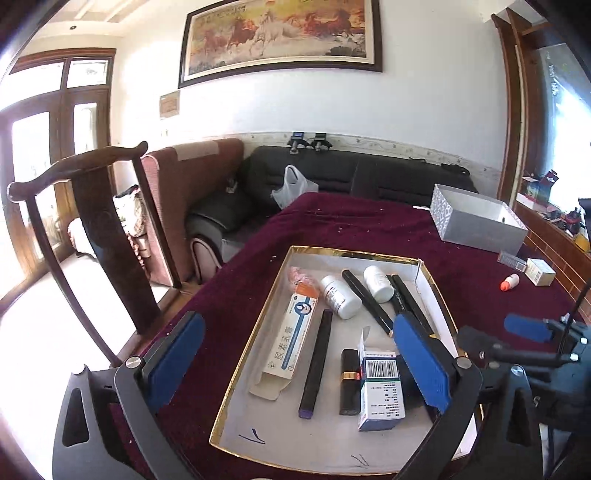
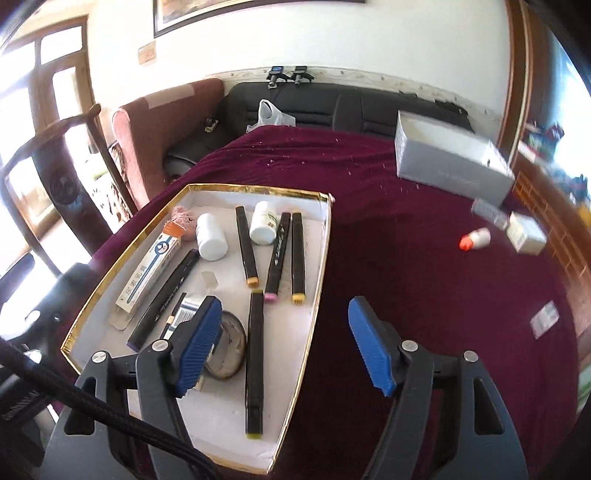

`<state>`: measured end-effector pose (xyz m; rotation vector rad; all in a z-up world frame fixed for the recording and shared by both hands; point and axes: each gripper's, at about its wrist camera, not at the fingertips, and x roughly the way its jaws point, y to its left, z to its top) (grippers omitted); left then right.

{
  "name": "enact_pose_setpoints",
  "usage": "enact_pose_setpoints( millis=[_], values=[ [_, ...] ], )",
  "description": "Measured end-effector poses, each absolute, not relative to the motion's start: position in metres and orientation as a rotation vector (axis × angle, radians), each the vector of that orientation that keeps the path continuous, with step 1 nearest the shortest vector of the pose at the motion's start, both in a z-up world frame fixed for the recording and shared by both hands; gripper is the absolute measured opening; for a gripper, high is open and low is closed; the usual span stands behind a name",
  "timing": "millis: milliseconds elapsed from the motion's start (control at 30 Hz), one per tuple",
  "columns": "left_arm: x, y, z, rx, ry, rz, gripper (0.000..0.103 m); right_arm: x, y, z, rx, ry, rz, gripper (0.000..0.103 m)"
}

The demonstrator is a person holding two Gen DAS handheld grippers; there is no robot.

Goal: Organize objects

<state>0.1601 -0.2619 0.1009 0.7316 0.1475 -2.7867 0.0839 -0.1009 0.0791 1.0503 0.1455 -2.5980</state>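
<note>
I'm over the tray, a shallow white box with a gold rim, sitting on the maroon cloth. Inside it, from my right camera: a long ointment carton along the left wall, a pink scrap at its far end, two white bottles lying on their sides, and black markers fanned out with yellow and pink ends. One marker lies lengthwise near me, beside a round tin.

From the left camera I also see a barcode carton near the front, with a black-and-gold lipstick touching its left side.

My left gripper stands wide open above the tray's near half, nothing between its blue pads; the right-hand pad overlaps the barcode carton in view, and I cannot tell whether it touches it. My right gripper is open too, straddling the tray's right wall: one pad over the tin, the other over bare cloth. Nothing held.

Further out on the cloth: a grey box at the far right, a small orange-capped bottle lying down, a cream carton just beyond it, and a flat packet apart. Past the table, a black sofa, a white bag, a wooden chair, and a horse painting on the wall.
</note>
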Motion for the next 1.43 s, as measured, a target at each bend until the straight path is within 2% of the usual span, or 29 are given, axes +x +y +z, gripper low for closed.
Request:
enact_pose_setpoints(
  millis=[167, 367, 633, 1433],
  values=[
    [0.156, -0.259, 0.099, 0.828, 0.23, -2.763, 0.101, 0.091, -0.087, 0.077, 1.03, 0.1, -2.614, 0.071],
    [0.159, -0.251, 0.094, 0.899, 0.313, -2.743, 0.101, 0.113, -0.089, 0.083, 0.911, 0.208, -2.691, 0.076],
    [0.169, -0.228, 0.106, 0.832, 0.17, -2.721, 0.101, 0.126, -0.094, 0.083, 0.845, 0.317, -2.714, 0.079],
    [0.179, -0.243, 0.105, 0.865, 0.209, -2.636, 0.101, 0.142, -0.109, 0.08, 0.828, 0.401, -2.678, 0.079]
  ],
)
